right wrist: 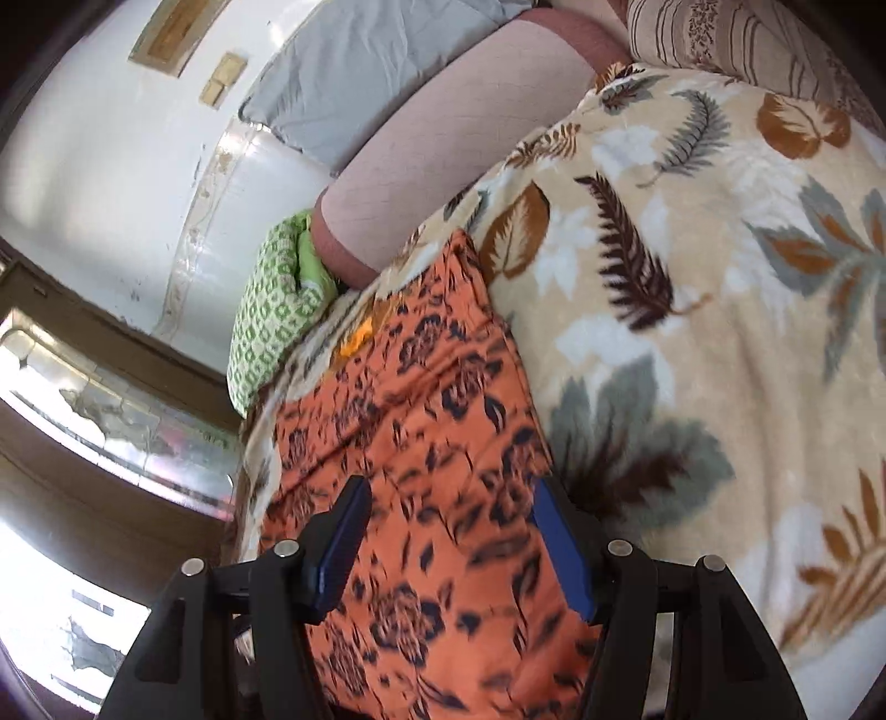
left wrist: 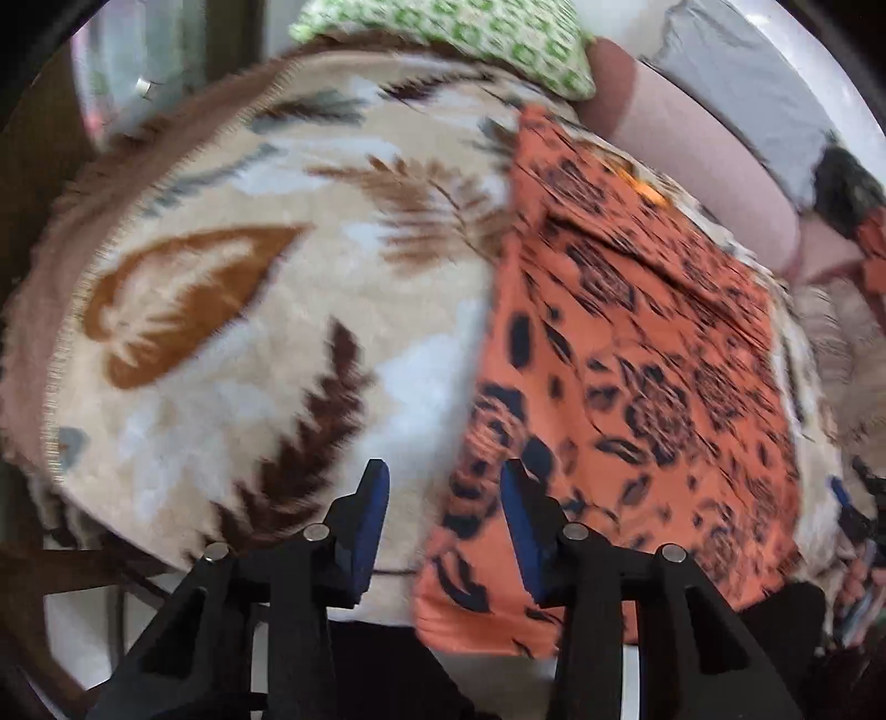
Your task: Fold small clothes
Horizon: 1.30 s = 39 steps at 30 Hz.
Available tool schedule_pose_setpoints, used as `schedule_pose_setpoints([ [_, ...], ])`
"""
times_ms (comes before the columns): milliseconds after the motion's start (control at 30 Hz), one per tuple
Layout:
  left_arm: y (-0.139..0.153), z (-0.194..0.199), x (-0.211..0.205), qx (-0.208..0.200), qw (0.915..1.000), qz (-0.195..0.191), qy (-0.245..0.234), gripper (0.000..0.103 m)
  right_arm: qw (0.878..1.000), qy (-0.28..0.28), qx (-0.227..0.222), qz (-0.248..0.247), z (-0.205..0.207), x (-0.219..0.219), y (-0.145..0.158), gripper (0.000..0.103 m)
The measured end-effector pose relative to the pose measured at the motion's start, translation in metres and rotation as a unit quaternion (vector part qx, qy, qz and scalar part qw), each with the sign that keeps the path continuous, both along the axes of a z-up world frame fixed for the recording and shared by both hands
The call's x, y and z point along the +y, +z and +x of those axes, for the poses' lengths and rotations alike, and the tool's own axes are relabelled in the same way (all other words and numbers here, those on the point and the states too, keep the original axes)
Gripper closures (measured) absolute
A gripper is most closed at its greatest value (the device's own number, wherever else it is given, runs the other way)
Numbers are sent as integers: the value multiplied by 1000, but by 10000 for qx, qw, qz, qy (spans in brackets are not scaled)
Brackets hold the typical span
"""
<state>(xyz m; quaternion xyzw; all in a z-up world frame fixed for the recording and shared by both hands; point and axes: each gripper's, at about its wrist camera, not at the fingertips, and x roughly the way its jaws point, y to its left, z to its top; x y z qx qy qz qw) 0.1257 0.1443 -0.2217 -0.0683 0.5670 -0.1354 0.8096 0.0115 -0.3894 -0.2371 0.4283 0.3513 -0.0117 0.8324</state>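
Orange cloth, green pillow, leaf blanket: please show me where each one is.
orange cloth (right wrist: pixel 432 421), right wrist view, on its flat middle.
green pillow (left wrist: pixel 470 33), left wrist view, on its patterned top.
leaf blanket (left wrist: pixel 277 310), left wrist view, on a bare part.

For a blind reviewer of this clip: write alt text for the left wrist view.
An orange garment with dark floral print lies flat on a beige leaf-patterned blanket, its near edge hanging over the blanket's edge. The left gripper hovers open at the garment's left border, holding nothing. A green patterned pillow lies beyond.
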Motion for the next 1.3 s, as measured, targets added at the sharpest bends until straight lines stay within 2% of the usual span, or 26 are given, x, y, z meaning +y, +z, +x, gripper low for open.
schedule_pose_setpoints([
  [67,-8,3,-2,125,9999,-47,-3,60,9997,155,204,-31,-10,1,-2,38],
  [167,-13,9,-8,163,9991,-315,-235,60,9984,411,380,-20,-21,-1,-7,38],
  [233,-14,15,-14,80,9992,-233,-320,60,9977,455,507,19,-29,-6,-11,38],
  [367,-20,31,-28,239,9979,-264,-548,60,9958,542,557,487,-41,-20,-25,38],
  [400,-21,32,-33,288,9970,-264,-672,65,9951,579,573,568,-42,-21,-28,38],
  [433,-22,32,-38,306,9961,-270,-783,76,9940,640,603,646,-41,-23,-32,38],
  [467,-22,31,-41,328,9953,-241,-883,82,9928,697,647,728,-40,-24,-37,38],
  [567,-20,25,-47,266,9935,-66,-1102,92,9909,766,721,836,-34,-26,-49,38],
  [700,-20,25,-50,334,9912,7,-1281,92,9872,959,926,879,-16,-26,-70,38],
  [767,-18,24,-47,331,9903,-26,-1352,84,9842,1153,955,951,-5,-22,-80,37],
  [800,-19,25,-45,353,9901,-93,-1352,75,9835,1226,882,992,-2,-21,-80,38],
  [933,-20,27,-47,383,9875,-347,-1490,74,9728,1873,855,1059,13,-4,-82,39],
  [967,-20,25,-48,369,9867,-332,-1547,78,9700,2049,896,950,15,3,-80,42],
  [1000,-20,25,-49,349,9859,-278,-1615,87,9674,2193,926,860,16,8,-79,49],
  [1033,-19,25,-50,337,9850,-241,-1678,89,9639,2337,976,828,18,13,-77,55],
  [1067,-18,25,-51,317,9840,-226,-1738,91,9606,2443,1047,816,19,18,-77,68],
  [1133,-16,24,-50,269,9823,-181,-1843,93,9556,2630,1231,496,22,30,-73,75],
  [1167,-16,24,-50,273,9822,-178,-1852,93,9533,2728,1257,331,22,36,-69,82],
  [1233,-17,26,-48,272,9820,-110,-1866,88,9519,2817,1194,140,24,46,-60,83],
  [1267,-19,25,-47,273,9821,8,-1861,83,9522,2811,1196,40,27,52,-56,83],
  [1300,-21,25,-47,273,9820,130,-1865,73,9505,2823,1288,-128,29,55,-56,83],
])
